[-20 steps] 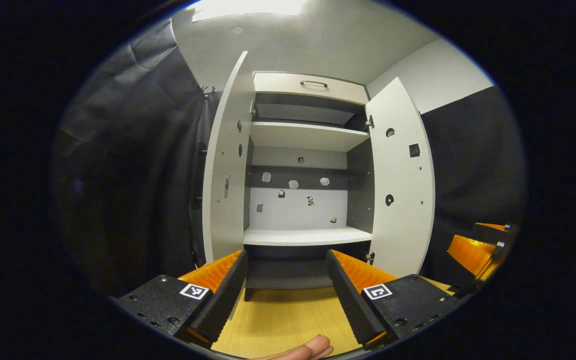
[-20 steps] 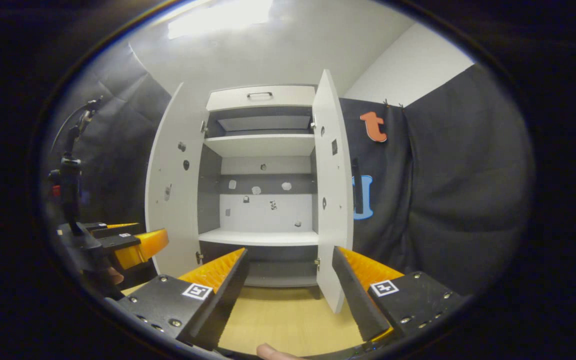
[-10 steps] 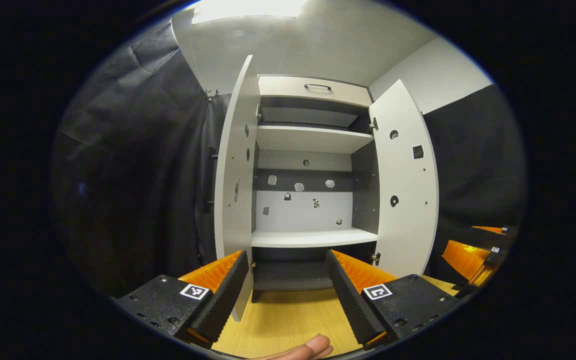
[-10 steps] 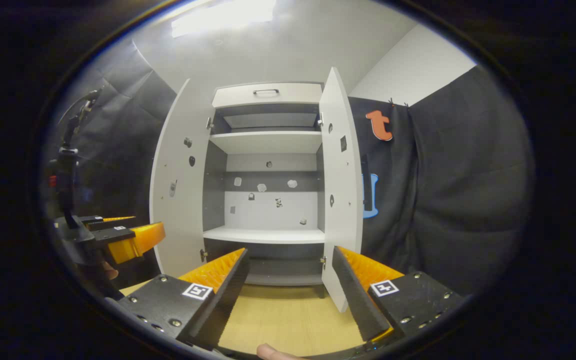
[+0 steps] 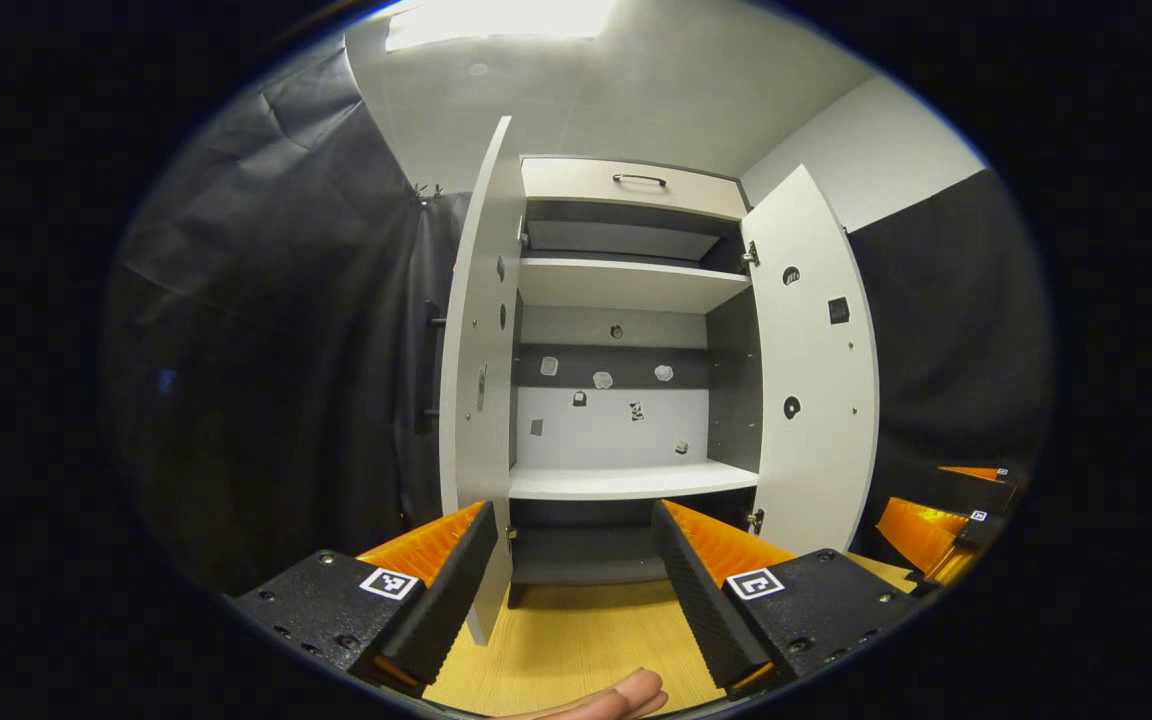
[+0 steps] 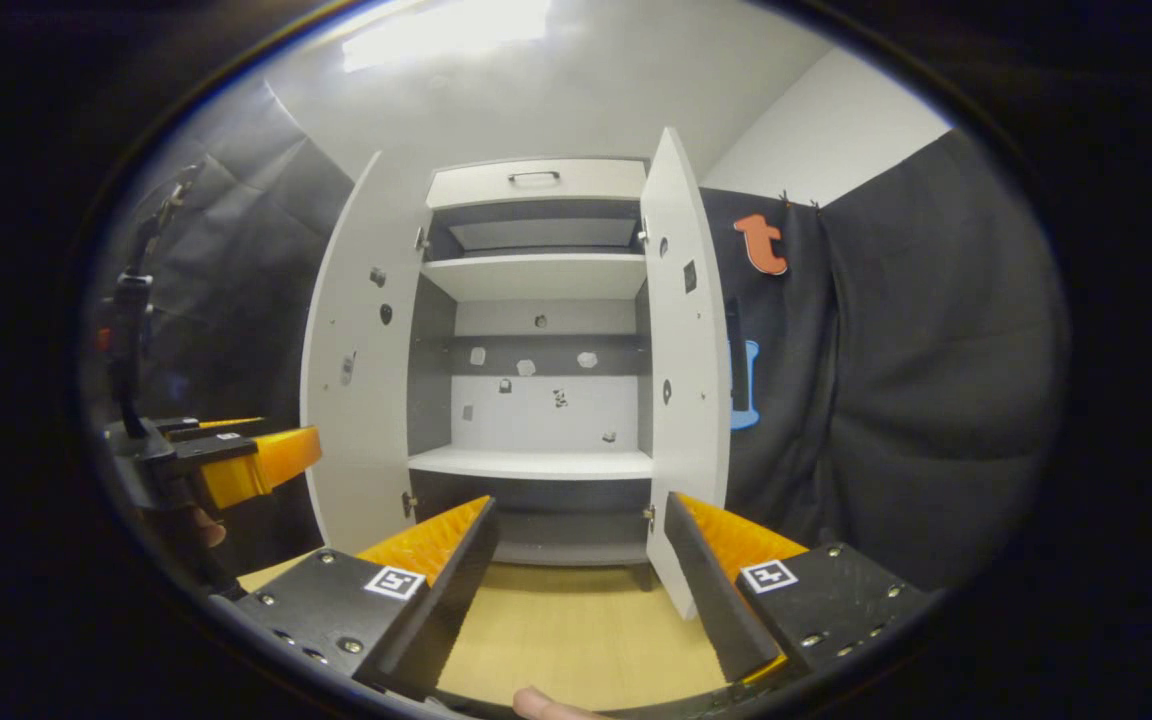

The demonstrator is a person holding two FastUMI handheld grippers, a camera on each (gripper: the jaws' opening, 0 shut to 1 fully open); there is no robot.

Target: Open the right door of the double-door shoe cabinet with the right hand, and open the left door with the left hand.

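Note:
The white shoe cabinet (image 5: 626, 285) stands straight ahead with both doors swung wide. In the left gripper view its left door (image 5: 476, 340) is nearly edge-on and its right door (image 5: 816, 380) faces me. My left gripper (image 5: 571, 580) is open and holds nothing, a short way back from the cabinet. In the right gripper view the left door (image 6: 356, 380) and right door (image 6: 686, 350) frame the bare shelves (image 6: 536, 275). My right gripper (image 6: 576, 580) is open, holding nothing. The left gripper (image 6: 236, 465) appears at the left edge there, and the right gripper (image 5: 936, 520) at the right edge of the left gripper view.
A closed drawer with a dark handle (image 5: 639, 180) tops the cabinet. Light wooden floor (image 5: 576, 640) lies between me and the cabinet. Black cloth walls (image 6: 896, 400) hang on both sides. A fingertip (image 5: 616, 695) shows at the bottom edge.
Both views have drifted slightly, so the cabinet sits a little to the right in each. The left door looks more edge-on now. Both grippers stayed open.

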